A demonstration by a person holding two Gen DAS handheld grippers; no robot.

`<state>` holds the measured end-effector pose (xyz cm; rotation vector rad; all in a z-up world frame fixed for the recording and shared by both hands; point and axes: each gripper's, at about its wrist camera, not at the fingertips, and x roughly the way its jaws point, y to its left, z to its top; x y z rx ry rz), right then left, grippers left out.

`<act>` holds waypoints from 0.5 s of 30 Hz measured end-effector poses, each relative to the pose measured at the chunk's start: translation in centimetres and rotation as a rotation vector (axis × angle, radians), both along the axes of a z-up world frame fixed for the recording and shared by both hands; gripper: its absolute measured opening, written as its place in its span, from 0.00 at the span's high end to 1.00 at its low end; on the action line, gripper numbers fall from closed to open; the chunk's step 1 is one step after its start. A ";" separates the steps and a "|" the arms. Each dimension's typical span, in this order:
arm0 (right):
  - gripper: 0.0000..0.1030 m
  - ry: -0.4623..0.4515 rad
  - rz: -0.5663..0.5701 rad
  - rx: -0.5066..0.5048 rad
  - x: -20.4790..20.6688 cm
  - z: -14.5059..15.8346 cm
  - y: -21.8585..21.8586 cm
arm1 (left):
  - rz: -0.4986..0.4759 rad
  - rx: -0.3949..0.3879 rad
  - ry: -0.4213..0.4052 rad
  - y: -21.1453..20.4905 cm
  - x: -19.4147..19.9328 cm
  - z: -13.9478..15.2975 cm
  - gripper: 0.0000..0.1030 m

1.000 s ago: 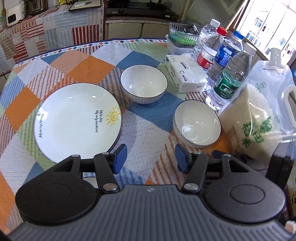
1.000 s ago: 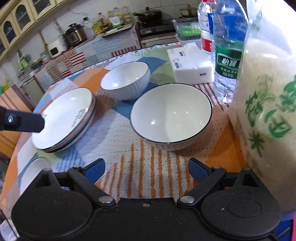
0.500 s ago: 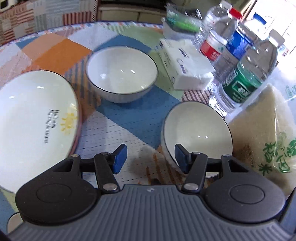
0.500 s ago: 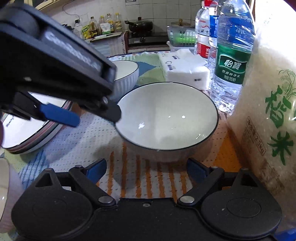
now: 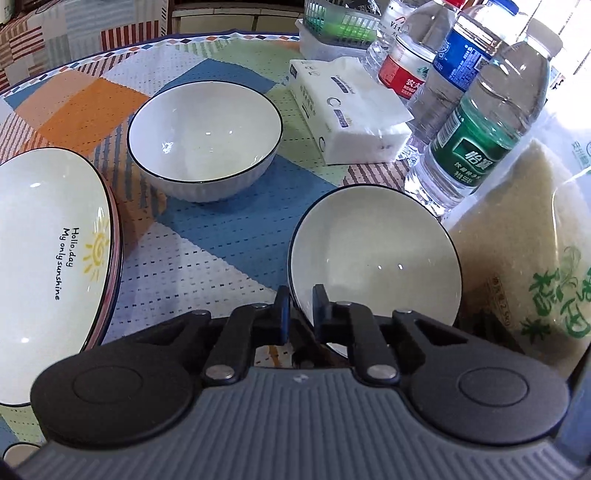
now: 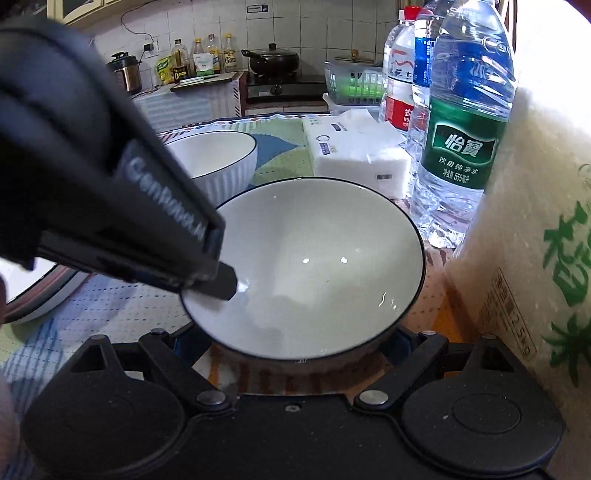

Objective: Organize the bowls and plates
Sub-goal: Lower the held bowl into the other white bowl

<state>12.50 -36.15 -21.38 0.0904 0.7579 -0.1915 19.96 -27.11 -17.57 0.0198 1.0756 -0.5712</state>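
Note:
A white bowl with a dark rim sits near the front right of the table, and my left gripper is shut on its near left rim, one pad inside and one outside. In the right wrist view that same bowl fills the middle, with the left gripper clamped on its left edge. My right gripper stands wide open just under the bowl's near side, its fingertips hidden by the bowl. A second white bowl rests farther back. A stack of plates with a sun print lies at the left.
A pack of tissues, several water bottles and a bag of rice crowd the right side close to the held bowl. A green basket stands at the back. A patchwork cloth covers the table.
My left gripper came down and right onto the near bowl and closed on its rim. The right gripper moved in closer under the bowl, still spread wide.

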 end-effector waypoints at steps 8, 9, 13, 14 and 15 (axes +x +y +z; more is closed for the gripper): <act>0.08 0.028 0.023 0.047 0.4 0.5 -0.2 | 0.003 0.027 0.047 0.9 -0.2 0.6 0.89; 0.08 0.028 0.030 0.059 0.3 0.6 -0.2 | 0.001 0.035 0.047 1.0 -0.4 0.8 0.88; 0.09 0.029 0.059 0.078 -0.6 1.2 0.7 | 0.009 0.068 0.044 1.8 -1.4 1.8 0.88; 0.09 0.027 0.071 0.078 -0.8 1.4 0.9 | 0.016 0.078 0.048 2.0 -1.6 2.1 0.88; 0.09 0.027 0.086 0.073 -1.0 1.7 1.2 | 0.017 0.082 0.050 2.3 -1.8 2.3 0.88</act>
